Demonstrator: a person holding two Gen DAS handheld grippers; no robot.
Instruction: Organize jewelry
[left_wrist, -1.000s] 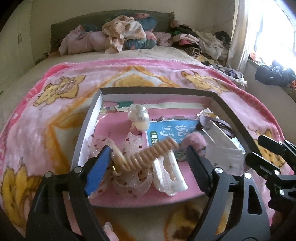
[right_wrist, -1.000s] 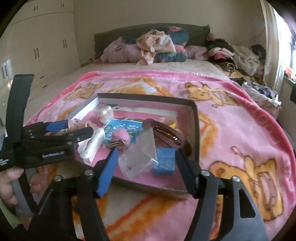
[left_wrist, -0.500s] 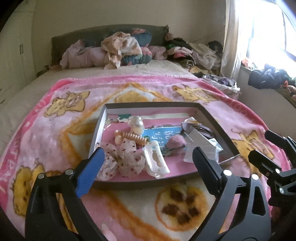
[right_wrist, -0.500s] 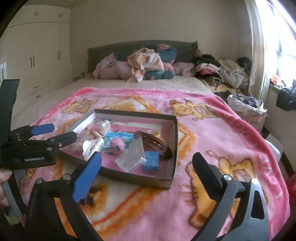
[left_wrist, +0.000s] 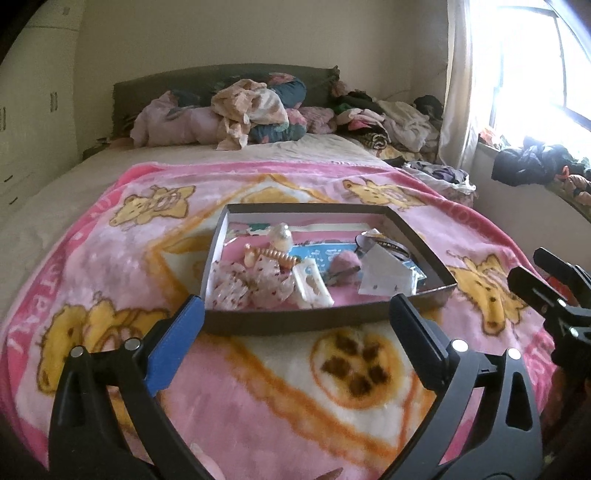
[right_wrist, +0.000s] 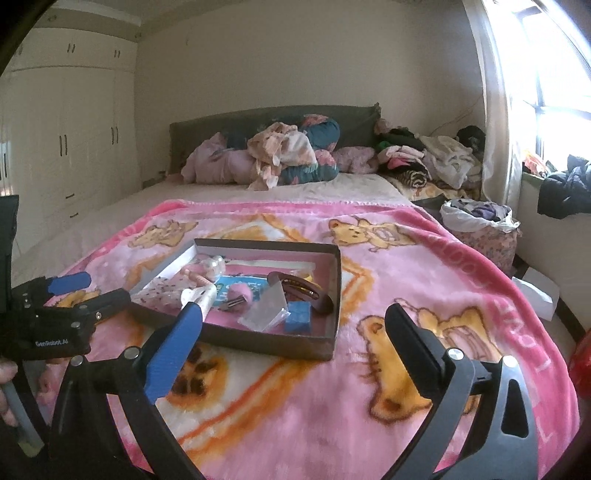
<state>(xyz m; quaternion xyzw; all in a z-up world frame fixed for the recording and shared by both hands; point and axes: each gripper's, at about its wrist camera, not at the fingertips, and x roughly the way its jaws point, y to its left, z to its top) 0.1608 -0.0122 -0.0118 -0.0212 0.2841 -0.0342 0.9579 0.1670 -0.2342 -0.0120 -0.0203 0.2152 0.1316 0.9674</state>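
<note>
Both grippers, left gripper (left_wrist: 295, 321) and right gripper (right_wrist: 293, 325), farther back from the tray (left_wrist: 280, 321) than before, jaws released, empty.

Print on blue card under pink pompom (left_wrist: 345, 264) too blurred to read; small specks inside clear plastic bag (right_wrist: 266, 314) too small to identify.

Both wrist views face the headboard, sharing the tray (left_wrist: 280, 320), perhaps nearby.

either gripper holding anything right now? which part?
Nothing held. Left gripper, jaws opening, and right gripper are both empty, short of the tray.
</note>
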